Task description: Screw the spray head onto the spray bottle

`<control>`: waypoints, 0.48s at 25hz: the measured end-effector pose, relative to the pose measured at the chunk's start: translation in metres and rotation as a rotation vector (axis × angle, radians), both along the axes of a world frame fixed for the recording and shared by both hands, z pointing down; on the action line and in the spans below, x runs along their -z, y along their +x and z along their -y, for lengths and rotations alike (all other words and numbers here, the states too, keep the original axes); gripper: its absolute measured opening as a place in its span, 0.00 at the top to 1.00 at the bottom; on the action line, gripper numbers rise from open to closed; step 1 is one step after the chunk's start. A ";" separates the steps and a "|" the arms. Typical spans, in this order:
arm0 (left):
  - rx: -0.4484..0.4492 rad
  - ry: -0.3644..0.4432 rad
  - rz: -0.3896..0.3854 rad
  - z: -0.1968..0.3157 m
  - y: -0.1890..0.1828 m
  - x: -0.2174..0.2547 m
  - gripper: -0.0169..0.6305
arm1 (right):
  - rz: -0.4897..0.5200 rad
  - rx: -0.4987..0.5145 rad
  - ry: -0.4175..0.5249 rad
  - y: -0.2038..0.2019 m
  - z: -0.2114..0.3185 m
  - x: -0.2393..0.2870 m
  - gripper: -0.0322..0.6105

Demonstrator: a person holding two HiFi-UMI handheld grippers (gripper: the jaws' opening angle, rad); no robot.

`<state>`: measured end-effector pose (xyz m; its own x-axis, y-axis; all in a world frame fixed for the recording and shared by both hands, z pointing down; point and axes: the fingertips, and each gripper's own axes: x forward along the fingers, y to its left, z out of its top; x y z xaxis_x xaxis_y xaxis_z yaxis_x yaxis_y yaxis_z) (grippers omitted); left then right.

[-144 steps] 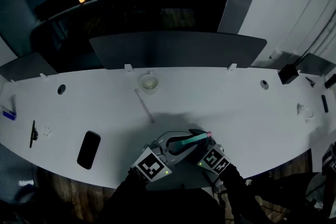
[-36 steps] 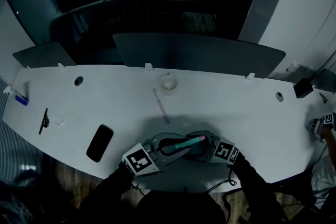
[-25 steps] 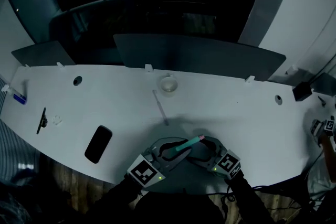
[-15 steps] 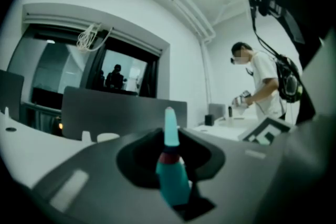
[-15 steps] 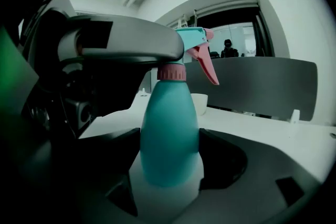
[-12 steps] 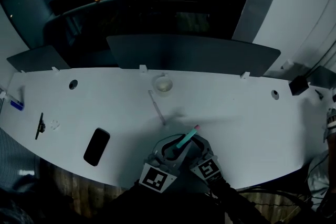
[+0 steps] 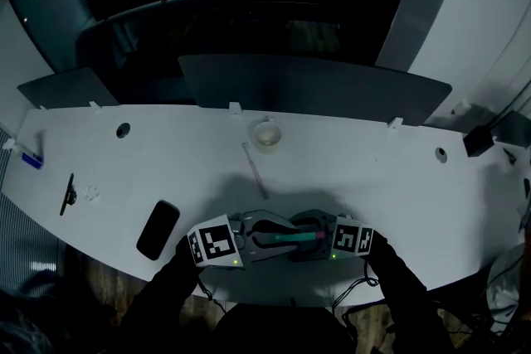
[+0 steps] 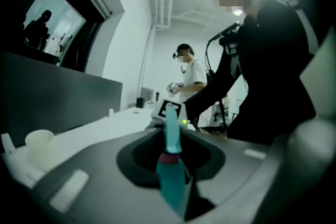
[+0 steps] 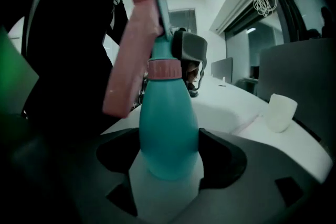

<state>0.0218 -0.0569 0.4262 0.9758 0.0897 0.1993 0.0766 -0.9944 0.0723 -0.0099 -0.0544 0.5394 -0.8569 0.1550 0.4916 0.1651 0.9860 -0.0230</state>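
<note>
Teal plastic spray bottle [image 9: 168,128], lying roughly level between the two grippers at the near edge of the white table [image 7: 373,170].

Right gripper [image 9: 170,157] — jaws set wide and clamped on the bottle's rounded lower body, one pad on each flank.

Left gripper [image 8: 172,165] — jaws drawn narrow and closed on the spray head [image 9: 157,23] at the opposite end. The two grippers face each other along the bottle's length, with their marker cubes outermost.

The spray head is teal, with a pink trigger [image 9: 126,71] hanging alongside the bottle's shoulder. Its pink collar [image 9: 166,69] sits on the bottle's neck. How far the collar is threaded down cannot be told.

Elsewhere on the table:
- A black phone [image 7: 158,228] lies just left of the left gripper.
- A small white cup [image 7: 267,134] stands well back, near the dark partition [image 7: 315,87].
- A thin pale rod [image 7: 255,170] lies between the cup and the grippers, apart from both.

In the left gripper view, a person in a white shirt [image 8: 191,78] stands in the background beyond the table.
</note>
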 end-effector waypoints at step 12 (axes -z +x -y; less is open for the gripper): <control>0.815 0.124 -0.162 0.046 -0.002 0.009 0.83 | 0.166 -0.941 0.057 0.035 0.035 0.020 0.41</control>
